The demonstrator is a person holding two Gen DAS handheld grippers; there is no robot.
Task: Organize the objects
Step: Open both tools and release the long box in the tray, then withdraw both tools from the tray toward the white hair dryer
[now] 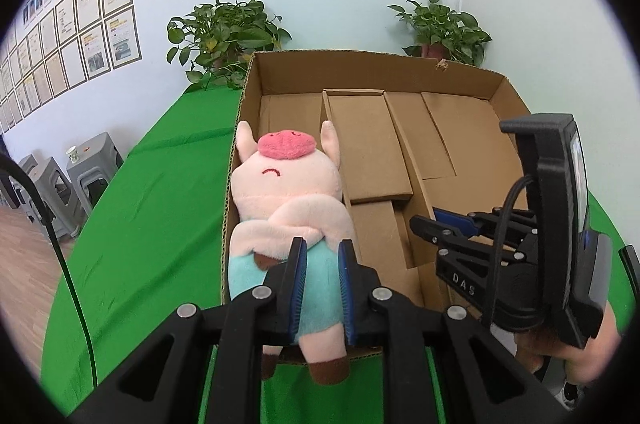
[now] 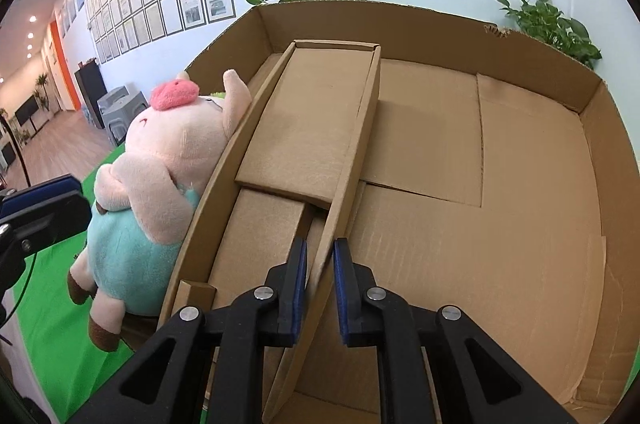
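The pig (image 1: 286, 220) lies on its back along the box's left wall (image 1: 234, 183), head toward the far end, feet hanging over the near edge above the green cloth (image 1: 160, 191); from the right wrist view it seems to ride on top of that wall rather than down in a compartment, so I judge it not yet seated. The left gripper (image 1: 323, 252) straddles the teal belly, blades just apart; whether the pads press the plush or only brush it I cannot tell. To finish this placement well, the body wants nudging rightward off the wall and down into the narrow left slot before the blades part fully, otherwise it may roll out onto the cloth. Next rightward, the first divider (image 2: 224, 159) bows beside the pig, then an open lane with loose flaps on its floor. The right gripper (image 2: 320, 256) is clamped together on the near end of the second divider (image 2: 356, 143), apparently steadying it; holding it upright keeps the lane from narrowing. Further right the large compartment (image 2: 520, 224) is bare cardboard, the widest room for any move. The right wall (image 2: 616, 151) and far wall (image 2: 400, 23) stand tall, with a torn nick on the far rim. Plants (image 1: 224, 35) sit behind the box, well apart from both tools.
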